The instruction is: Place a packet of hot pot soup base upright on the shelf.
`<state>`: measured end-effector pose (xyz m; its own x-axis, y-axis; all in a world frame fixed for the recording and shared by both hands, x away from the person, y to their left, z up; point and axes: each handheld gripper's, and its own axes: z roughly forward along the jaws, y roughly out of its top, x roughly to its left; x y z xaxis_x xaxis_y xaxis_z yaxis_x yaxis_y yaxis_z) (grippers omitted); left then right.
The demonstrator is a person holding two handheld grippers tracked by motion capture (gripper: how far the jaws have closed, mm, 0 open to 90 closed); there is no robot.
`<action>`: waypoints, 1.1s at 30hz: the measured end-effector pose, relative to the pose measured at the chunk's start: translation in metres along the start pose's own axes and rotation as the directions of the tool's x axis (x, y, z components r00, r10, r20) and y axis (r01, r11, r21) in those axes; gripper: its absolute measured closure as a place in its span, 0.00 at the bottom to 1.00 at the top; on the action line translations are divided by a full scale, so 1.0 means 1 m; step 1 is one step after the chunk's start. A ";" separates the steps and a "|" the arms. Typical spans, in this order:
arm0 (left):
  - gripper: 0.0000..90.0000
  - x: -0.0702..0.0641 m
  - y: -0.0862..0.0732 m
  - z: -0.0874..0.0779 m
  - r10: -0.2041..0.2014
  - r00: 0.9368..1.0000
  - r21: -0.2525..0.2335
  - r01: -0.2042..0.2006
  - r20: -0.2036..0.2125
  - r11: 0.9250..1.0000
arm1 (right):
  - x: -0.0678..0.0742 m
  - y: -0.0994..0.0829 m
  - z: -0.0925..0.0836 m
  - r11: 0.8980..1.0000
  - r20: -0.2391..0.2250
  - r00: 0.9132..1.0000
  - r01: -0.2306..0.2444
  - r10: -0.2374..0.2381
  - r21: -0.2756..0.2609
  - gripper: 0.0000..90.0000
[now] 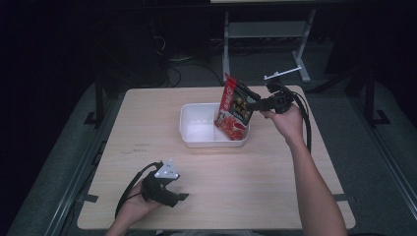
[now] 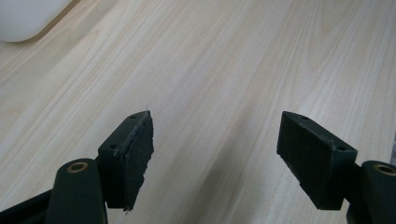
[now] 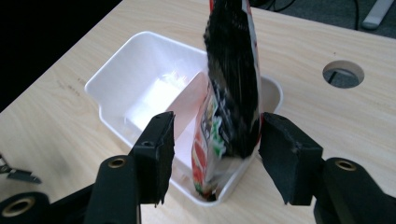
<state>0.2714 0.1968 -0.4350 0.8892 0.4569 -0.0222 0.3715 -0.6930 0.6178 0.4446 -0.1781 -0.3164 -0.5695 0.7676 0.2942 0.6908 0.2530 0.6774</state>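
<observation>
Right gripper (image 3: 212, 140): my jaws stand wide apart on either side of the red snack bag (image 3: 229, 93), and I can't tell whether either pad touches it; in the high view this gripper (image 1: 253, 104) sits at the bag's right edge, held up in my right hand (image 1: 287, 120).
Snack bag: standing tilted in the right end of the white tub (image 3: 140, 60), bottom edge down inside, top leaning up and away over the far rim; in the high view it (image 1: 236, 110) rises well above the tub (image 1: 196, 129).
Tub: white, rectangular, shallow, sitting on the tabletop (image 1: 255, 182) just past its middle, left part bare inside.
Left gripper (image 2: 215, 154): jaws spread wide, nothing between them, just pale wood grain beneath; a corner of the white tub (image 2: 28, 18) peeks in at the upper left.
Left hand (image 1: 135, 206): low at the near left of the tabletop, holding that gripper (image 1: 169, 189) with its grey three-cornered plate on top, cable looping off the left side.
Tabletop extras: a round cable hole (image 3: 343, 73) shows beyond the tub on the right gripper view.
</observation>
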 end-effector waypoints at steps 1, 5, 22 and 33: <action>0.30 0.000 0.000 0.000 -0.001 1.000 0.000 0.001 0.000 1.000 | 0.000 -0.001 -0.002 1.000 -0.005 1.000 0.000 0.000 0.002 0.48; 0.30 0.000 0.000 0.000 -0.001 1.000 0.000 0.001 0.002 1.000 | 0.000 -0.006 -0.010 1.000 -0.019 1.000 -0.001 0.001 -0.016 0.49; 0.30 0.002 -0.001 0.000 -0.006 1.000 0.004 0.006 0.000 1.000 | -0.004 -0.035 -0.031 1.000 -0.043 0.999 -0.003 0.002 -0.014 0.48; 0.30 0.002 -0.002 0.001 -0.011 1.000 0.005 0.011 -0.002 1.000 | -0.007 -0.061 -0.041 1.000 -0.075 0.997 -0.011 0.009 -0.018 0.47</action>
<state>0.2731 0.1983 -0.4369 0.8847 0.4655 -0.0270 0.3824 -0.6911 0.6133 0.3883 -0.2225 -0.3323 -0.5949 0.7235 0.3502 0.6886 0.2339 0.6864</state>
